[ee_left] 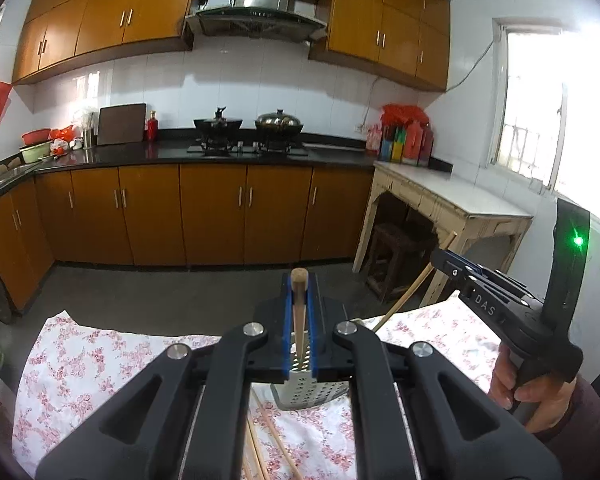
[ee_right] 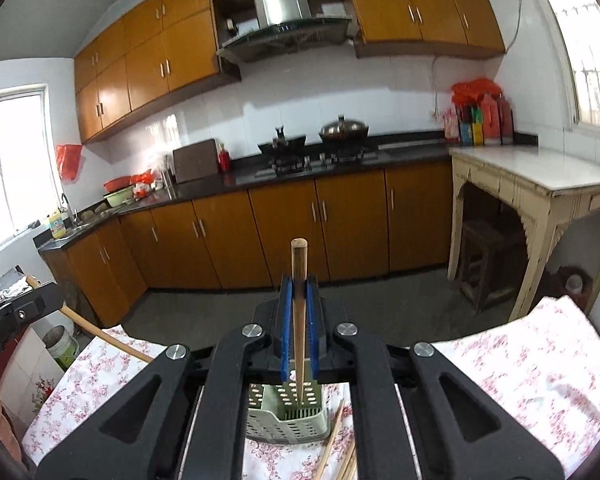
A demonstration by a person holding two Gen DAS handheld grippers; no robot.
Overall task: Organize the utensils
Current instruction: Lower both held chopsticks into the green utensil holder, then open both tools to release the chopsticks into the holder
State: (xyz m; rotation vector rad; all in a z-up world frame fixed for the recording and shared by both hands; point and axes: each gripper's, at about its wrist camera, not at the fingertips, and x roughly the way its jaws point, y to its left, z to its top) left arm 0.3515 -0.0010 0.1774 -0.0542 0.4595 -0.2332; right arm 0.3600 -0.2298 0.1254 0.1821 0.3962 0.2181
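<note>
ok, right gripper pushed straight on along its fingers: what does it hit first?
Likely nothing nearby: the right gripper, shut on a brown wooden chopstick, points over the flowered tablecloth's edge toward open floor and the orange-brown base cabinets. Depth unclear.

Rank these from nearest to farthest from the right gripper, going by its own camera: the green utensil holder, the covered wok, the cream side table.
1. Green utensil holder, just below the right gripper.
2. Cream side table, off right.
3. Covered wok, on the far stove.

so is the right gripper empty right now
No, the right gripper is shut on a chopstick that stands upright between its blue pads above the perforated utensil holder.
</note>
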